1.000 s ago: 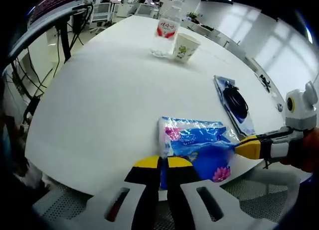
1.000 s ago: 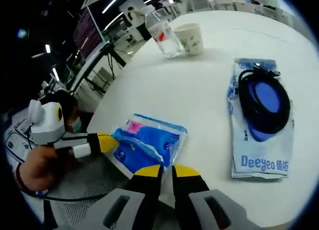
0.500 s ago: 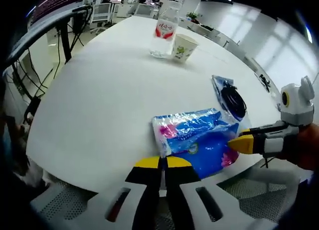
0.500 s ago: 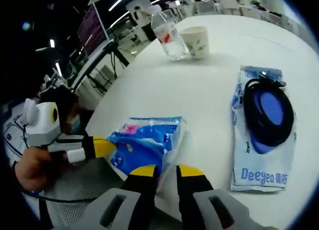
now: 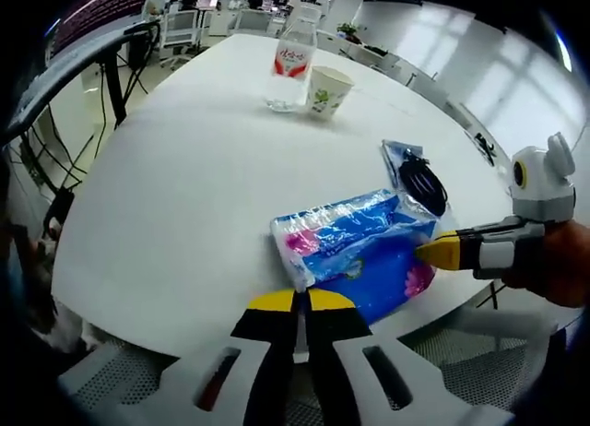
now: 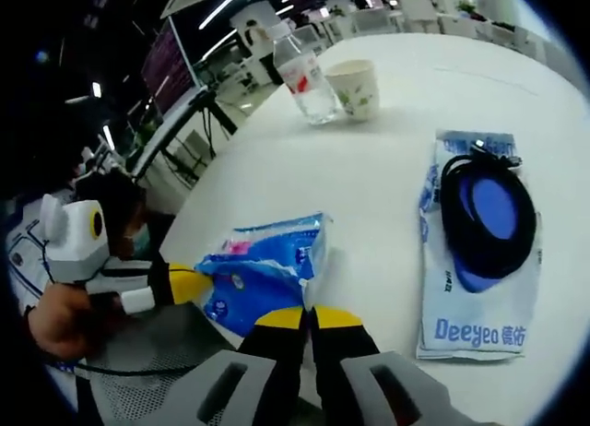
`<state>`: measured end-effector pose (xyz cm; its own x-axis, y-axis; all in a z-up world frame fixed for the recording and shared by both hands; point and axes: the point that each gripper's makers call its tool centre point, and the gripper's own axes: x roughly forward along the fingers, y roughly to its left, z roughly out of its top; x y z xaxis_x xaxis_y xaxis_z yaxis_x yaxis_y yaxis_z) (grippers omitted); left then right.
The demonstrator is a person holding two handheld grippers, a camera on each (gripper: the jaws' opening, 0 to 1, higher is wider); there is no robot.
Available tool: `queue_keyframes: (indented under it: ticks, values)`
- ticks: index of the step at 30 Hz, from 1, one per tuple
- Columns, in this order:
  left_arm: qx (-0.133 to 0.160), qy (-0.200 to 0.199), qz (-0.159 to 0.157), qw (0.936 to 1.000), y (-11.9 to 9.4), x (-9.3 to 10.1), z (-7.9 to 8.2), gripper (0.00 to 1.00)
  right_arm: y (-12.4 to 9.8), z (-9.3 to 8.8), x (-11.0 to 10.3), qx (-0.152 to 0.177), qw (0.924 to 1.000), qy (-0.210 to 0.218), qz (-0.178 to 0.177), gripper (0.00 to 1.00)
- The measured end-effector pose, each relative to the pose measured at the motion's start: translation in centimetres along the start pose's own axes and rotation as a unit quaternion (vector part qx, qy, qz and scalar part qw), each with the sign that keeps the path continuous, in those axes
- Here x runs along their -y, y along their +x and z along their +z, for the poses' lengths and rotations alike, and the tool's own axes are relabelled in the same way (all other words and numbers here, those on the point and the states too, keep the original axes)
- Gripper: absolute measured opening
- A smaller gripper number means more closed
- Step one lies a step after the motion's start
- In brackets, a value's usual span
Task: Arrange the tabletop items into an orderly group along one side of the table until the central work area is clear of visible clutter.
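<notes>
**Both grippers pinch the tissue pack at the table's near edge**

A water bottle [image 5: 288,65] stands beside a paper cup [image 5: 328,90] at the far side of the white table [image 5: 184,186]; the bottle holds clear water, and the cup's inside cannot be seen.

The left gripper [image 5: 295,303] has its jaws pressed together on the near edge of the blue tissue pack [image 5: 355,251]. The right gripper [image 6: 297,317] is likewise clamped on the pack's edge (its wrapper crumpled upward).

The right gripper view gives a clear look at a black cable [image 6: 487,214] coiled on a flat blue-and-white pouch [image 6: 475,297], which lies apart from the pack.
</notes>
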<state>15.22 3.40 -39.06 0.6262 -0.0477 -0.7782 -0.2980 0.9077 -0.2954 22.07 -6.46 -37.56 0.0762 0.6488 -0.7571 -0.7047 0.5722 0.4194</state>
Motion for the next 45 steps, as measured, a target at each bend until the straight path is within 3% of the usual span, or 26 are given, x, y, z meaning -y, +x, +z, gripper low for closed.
queue_keyframes:
  ticks: [7,12,17,24,26,32,45]
  values:
    - [0.01,0.007,-0.01,0.9999,-0.3,0.9,0.7,0.02,-0.3,0.5,0.6,0.011,0.9999,0.002,0.0,0.0]
    - [0.038,0.01,-0.028,0.9988,-0.4,1.6,2.1,0.12,-0.9,1.3,1.4,0.026,0.9996,0.004,0.001,0.0]
    - [0.065,0.026,-0.04,0.9967,-0.2,2.4,3.5,0.24,-1.3,1.9,3.3,0.037,0.999,0.017,-0.019,0.0]
    - [0.076,0.062,-0.047,0.9941,-0.7,3.7,4.7,0.31,-1.9,2.8,4.9,0.057,0.9975,0.027,-0.032,0.0]
    - [0.077,0.078,-0.038,0.9932,-0.8,3.1,5.0,0.34,-2.3,3.2,5.3,0.064,0.9968,0.029,-0.037,0.0]
    - [0.09,0.077,-0.027,0.9926,-1.4,1.6,5.7,0.42,-3.9,4.3,8.8,0.094,0.9921,0.051,-0.066,0.0]
    - [0.096,0.088,-0.021,0.9913,-2.1,1.2,6.2,0.5,-9.3,5.5,15.1,0.14,0.9781,0.093,-0.123,0.0]
